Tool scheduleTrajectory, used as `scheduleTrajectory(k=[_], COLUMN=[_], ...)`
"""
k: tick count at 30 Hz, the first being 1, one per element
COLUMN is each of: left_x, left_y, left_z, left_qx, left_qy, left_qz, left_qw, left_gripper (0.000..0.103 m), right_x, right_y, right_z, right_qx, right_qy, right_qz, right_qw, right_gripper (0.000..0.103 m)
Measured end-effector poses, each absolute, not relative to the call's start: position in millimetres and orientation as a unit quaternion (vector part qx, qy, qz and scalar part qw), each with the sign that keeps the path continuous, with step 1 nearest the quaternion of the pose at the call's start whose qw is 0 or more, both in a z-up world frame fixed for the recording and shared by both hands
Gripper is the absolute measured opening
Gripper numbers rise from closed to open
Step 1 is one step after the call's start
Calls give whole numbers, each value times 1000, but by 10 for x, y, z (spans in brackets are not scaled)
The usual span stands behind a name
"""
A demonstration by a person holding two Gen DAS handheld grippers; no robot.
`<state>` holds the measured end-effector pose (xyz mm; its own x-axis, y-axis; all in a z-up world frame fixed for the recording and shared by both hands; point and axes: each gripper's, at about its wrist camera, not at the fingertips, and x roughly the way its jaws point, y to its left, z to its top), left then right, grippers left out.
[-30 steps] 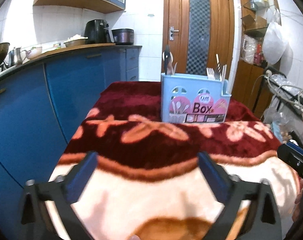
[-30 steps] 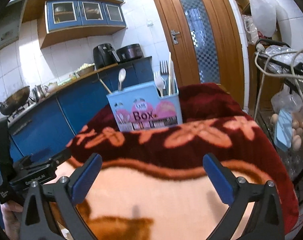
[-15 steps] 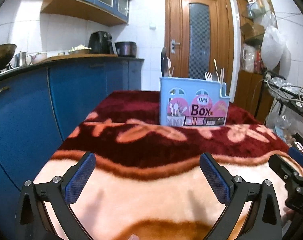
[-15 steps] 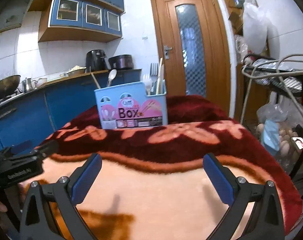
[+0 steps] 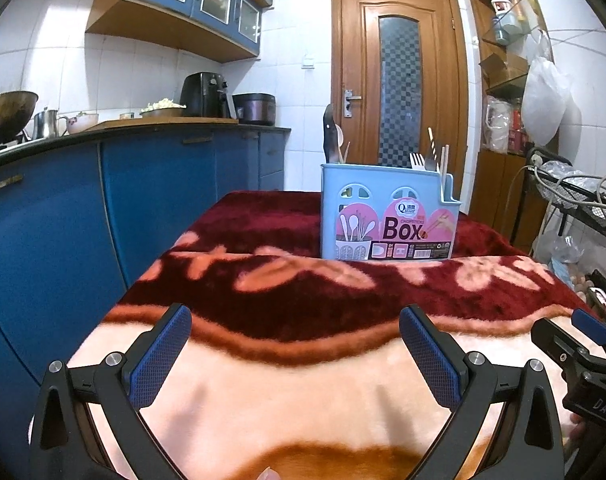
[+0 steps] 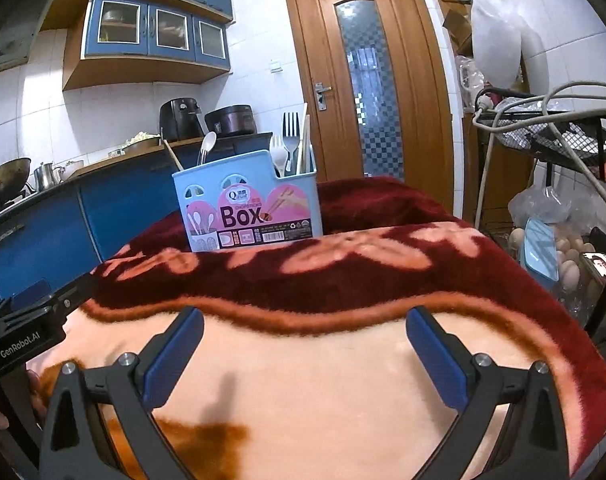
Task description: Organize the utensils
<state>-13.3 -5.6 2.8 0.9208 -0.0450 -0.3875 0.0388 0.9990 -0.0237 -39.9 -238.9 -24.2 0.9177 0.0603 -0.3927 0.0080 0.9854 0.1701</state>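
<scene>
Two black grippers with blue ribbed pads hang low over the near, peach-coloured end of a plush blanket (image 5: pixel 303 400) patterned in dark red and orange. The left gripper (image 5: pixel 295 350) has its jaws spread wide with nothing between them; only blanket shows in the gap. The right gripper (image 6: pixel 305 350) is likewise spread wide and empty.

Ahead of both grippers, well apart from the fingertips, a light blue plastic utensil box (image 5: pixel 389 212) with a pink label reading "Box" stands upright on the dark red part of the blanket. From the left gripper it sits slightly right of centre; from the right gripper, slightly left of centre (image 6: pixel 249 208).

Utensils already stand in the box. A white plastic spoon (image 6: pixel 207 144) and a wooden stick lean in its left compartment. A metal fork (image 6: pixel 290 130), a white plastic fork (image 6: pixel 278 150) and pale chopsticks (image 6: pixel 303 136) stand in its right compartment.

Each gripper shows at the edge of the other's view.

Beyond the box, a brown wooden door (image 5: pixel 399 88) stands shut; blue kitchen cabinets (image 5: pixel 123 200) run along the left.
</scene>
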Motion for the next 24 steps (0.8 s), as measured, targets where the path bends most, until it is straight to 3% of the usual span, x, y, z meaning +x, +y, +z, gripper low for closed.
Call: scheduleTrajectory(k=[24], left_x=[-125], left_y=[-55], left_z=[18], left_qx=[-11], left_qy=[200], left_qz=[-22], left_qw=[980], left_gripper=[103], right_x=[-384], right_y=[-2388], right_z=[-260], right_qx=[87], right_qy=[204], right_qz=[14], right_qw=[975], right_gripper=[103])
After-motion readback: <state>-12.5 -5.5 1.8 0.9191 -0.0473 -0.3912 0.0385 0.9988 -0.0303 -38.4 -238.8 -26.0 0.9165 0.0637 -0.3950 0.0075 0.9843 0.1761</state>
